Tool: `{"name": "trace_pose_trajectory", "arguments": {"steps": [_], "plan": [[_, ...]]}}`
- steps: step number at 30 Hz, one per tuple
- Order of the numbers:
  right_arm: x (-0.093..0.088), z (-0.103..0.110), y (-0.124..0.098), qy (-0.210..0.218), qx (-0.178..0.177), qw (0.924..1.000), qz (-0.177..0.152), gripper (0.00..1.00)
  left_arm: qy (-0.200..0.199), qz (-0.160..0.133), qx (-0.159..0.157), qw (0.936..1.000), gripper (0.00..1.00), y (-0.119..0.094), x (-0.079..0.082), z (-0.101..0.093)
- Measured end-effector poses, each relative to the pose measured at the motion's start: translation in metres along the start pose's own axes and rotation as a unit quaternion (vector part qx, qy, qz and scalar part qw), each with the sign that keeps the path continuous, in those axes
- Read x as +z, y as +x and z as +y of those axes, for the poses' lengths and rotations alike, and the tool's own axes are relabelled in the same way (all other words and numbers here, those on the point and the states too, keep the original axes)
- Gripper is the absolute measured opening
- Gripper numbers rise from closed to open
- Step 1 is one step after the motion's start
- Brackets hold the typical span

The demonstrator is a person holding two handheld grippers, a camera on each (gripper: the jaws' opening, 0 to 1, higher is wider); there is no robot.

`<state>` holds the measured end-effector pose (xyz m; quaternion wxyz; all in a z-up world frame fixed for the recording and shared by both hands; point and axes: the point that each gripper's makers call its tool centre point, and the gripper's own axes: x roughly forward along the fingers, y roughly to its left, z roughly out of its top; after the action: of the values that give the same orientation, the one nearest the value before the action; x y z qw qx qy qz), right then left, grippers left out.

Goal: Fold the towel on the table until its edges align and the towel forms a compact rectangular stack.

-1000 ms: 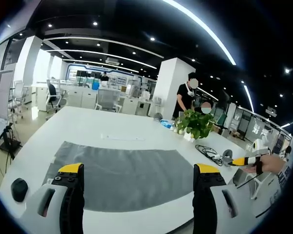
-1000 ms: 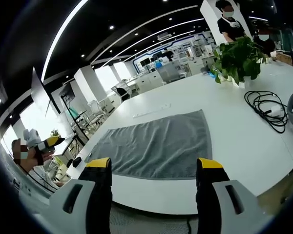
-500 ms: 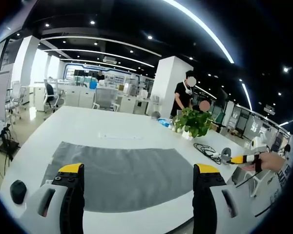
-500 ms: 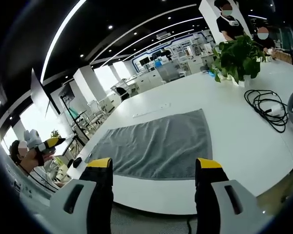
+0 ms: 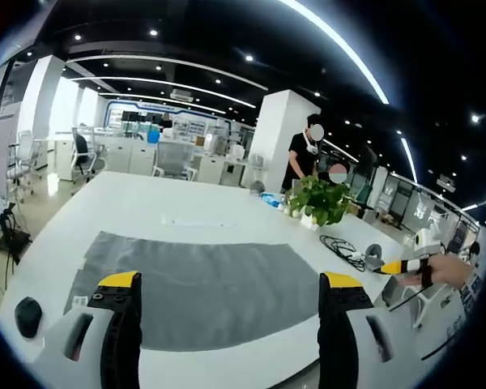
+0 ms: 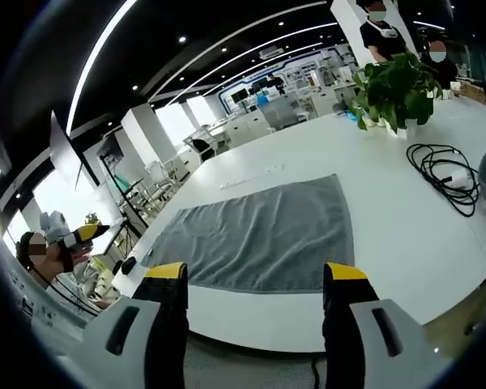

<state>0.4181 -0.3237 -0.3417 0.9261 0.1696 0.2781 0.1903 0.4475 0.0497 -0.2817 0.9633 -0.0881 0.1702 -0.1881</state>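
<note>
A grey towel (image 5: pixel 198 284) lies flat and unfolded on the white table (image 5: pixel 146 207); in the right gripper view the same towel (image 6: pixel 263 235) spreads across the table (image 6: pixel 389 219). My left gripper (image 5: pixel 227 285) is open, held above the towel's near edge, nothing between its yellow-tipped jaws. My right gripper (image 6: pixel 255 274) is open too, hovering off the table's near edge in front of the towel. The right gripper (image 5: pixel 409 266) shows at the far right of the left gripper view, in a hand. The left gripper (image 6: pixel 79 237) shows at the left of the right gripper view.
A potted plant (image 5: pixel 320 203) and a coiled black cable (image 5: pixel 340 251) sit past the towel's right end; plant (image 6: pixel 393 89) and cable (image 6: pixel 441 174) also show in the right gripper view. A black mouse (image 5: pixel 26 314) lies near the left corner. Two people (image 5: pixel 304 158) stand behind the plant.
Both views have shifted slightly as the hands drift; the towel lies as before and both grippers stay open.
</note>
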Motion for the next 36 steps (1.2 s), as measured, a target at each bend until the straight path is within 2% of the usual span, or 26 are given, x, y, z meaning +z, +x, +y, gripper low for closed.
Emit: {"name": "trace_pose_trajectory", "arguments": {"steps": [8,14,25,31,36], "plan": [[0.007,-0.003,0.003,0.0,-0.003,1.0,-0.006,0.66,0.006,0.001,-0.01,0.9999,0.92,0.006,0.005,-0.004],[0.007,-0.006,0.003,0.0,-0.008,1.0,-0.003,0.66,0.009,0.005,-0.009,0.9999,0.92,0.008,0.006,-0.002],[0.008,-0.015,0.007,0.005,-0.017,0.9998,0.001,0.64,0.022,0.024,-0.014,0.9994,0.92,0.019,-0.003,-0.007],[0.008,-0.02,0.008,0.009,-0.023,0.9997,0.001,0.63,0.027,0.035,-0.025,0.9987,0.91,0.027,-0.009,-0.015],[0.007,-0.026,0.011,0.008,-0.024,0.9997,0.008,0.63,0.031,0.047,-0.043,0.9975,0.91,0.039,-0.017,-0.029]]}}
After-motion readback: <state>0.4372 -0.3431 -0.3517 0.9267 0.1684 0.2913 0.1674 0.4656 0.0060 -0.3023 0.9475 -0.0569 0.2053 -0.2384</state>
